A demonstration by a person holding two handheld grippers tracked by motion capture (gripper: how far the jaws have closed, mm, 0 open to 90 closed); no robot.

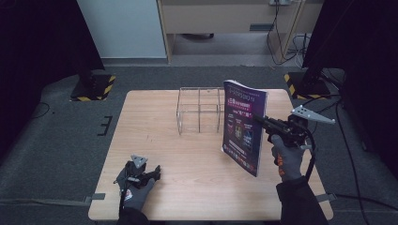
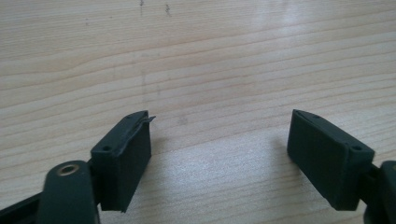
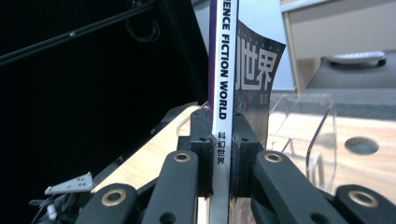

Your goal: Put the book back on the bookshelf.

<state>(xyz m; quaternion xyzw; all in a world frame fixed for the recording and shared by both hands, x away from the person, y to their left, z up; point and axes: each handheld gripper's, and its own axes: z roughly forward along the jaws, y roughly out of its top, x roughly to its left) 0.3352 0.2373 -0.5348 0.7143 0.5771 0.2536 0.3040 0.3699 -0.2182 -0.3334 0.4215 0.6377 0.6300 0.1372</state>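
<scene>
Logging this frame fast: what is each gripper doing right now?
Left gripper: open, holding nothing, low over the table.
Right gripper: shut on the magazine, gripping its spine and holding it upright.

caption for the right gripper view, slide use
Right claw clamped on the spine of an upright magazine, clear rack beyond.

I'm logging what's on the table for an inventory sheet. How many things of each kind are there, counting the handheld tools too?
Magazines: 1, the magazine, held upright by its spine in the right claw.
Clear racks: 1, the clear rack, on the table.
Claws: 2, the right one and the left claw, open, low on the table.
Total: 4
</scene>
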